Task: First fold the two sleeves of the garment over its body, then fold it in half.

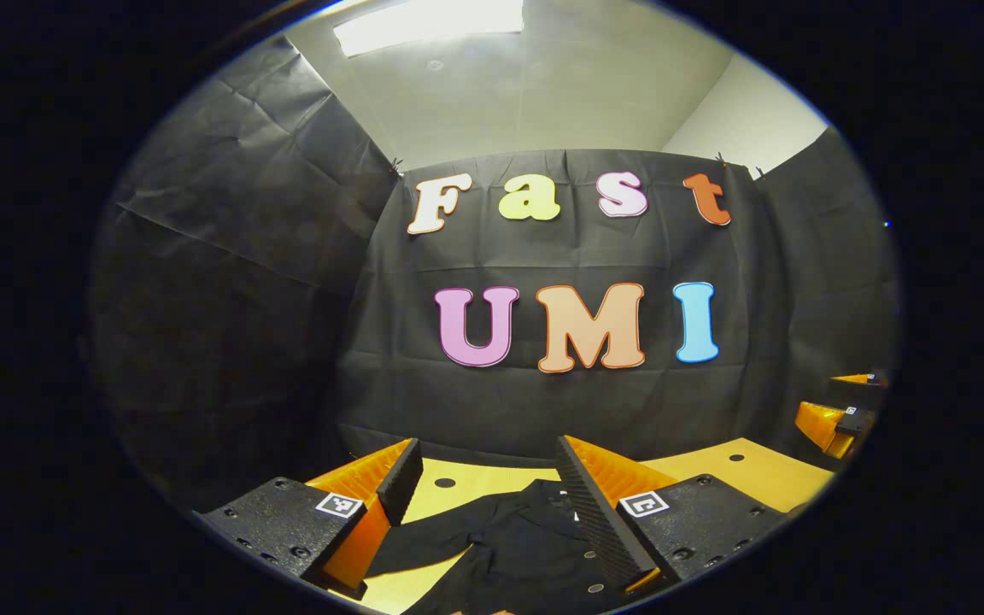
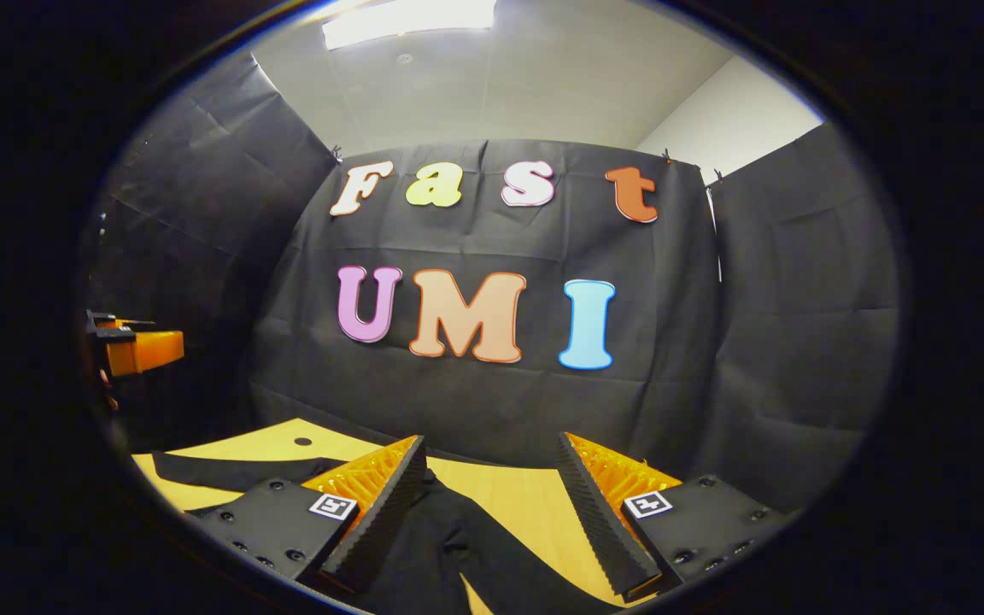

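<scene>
Both claws gape wide, holding nothing, raised above the garment [image 1: 509, 547] lying flat on the surface [image 1: 748, 474]. Left claw [image 1: 485, 487] and right claw [image 2: 492, 487] look staged for sleeve grabs; sleeves unfolded.

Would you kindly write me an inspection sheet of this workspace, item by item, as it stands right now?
Surface: a yellow wooden table with small dark round holes.
Job's things: a black garment lies spread on the table, one sleeve stretched sideways; no fold seen yet.
Clutter: nothing seen.
Grippers: left tongs open, above the garment, holding nothing. Right tongs open, above the garment's edge, holding nothing. Each also shows at the edge of the other's view.
Cables: nothing seen.
Surroundings: black cloth walls on three sides, a pale ceiling with a light panel.
</scene>
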Action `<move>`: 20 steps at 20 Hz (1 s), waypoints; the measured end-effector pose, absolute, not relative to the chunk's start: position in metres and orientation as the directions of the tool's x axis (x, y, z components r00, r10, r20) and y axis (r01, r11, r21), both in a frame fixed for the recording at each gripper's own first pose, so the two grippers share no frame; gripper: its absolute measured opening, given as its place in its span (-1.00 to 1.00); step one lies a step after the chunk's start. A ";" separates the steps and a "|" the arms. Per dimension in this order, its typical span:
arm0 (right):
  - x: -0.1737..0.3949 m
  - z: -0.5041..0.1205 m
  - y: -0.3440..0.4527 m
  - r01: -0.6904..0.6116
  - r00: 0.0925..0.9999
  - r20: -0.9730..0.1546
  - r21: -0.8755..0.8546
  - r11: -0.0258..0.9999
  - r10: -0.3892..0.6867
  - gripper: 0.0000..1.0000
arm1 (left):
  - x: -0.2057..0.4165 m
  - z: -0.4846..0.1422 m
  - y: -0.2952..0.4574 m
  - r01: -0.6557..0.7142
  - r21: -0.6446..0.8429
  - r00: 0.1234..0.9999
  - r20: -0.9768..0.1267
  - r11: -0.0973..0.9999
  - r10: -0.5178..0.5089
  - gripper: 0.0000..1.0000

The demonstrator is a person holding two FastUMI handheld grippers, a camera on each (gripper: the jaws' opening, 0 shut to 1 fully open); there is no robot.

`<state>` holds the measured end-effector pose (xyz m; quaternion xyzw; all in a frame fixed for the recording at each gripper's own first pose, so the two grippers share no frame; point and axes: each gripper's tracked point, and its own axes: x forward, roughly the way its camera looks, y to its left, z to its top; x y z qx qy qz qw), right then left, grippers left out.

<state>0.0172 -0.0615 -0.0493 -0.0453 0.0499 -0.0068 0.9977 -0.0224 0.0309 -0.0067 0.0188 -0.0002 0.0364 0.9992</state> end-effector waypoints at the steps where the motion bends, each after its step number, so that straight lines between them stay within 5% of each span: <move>1: 0.018 -0.054 -0.073 0.023 0.993 -0.112 -0.096 0.995 -0.034 0.97 | -0.021 -0.007 0.028 -0.071 0.039 0.997 0.000 0.997 0.072 0.84; 20: -0.002 -0.249 -0.202 -0.020 0.791 -0.597 -0.243 0.970 -0.134 0.99 | -0.001 -0.018 -0.023 -0.065 0.095 0.998 -0.022 0.993 0.067 0.84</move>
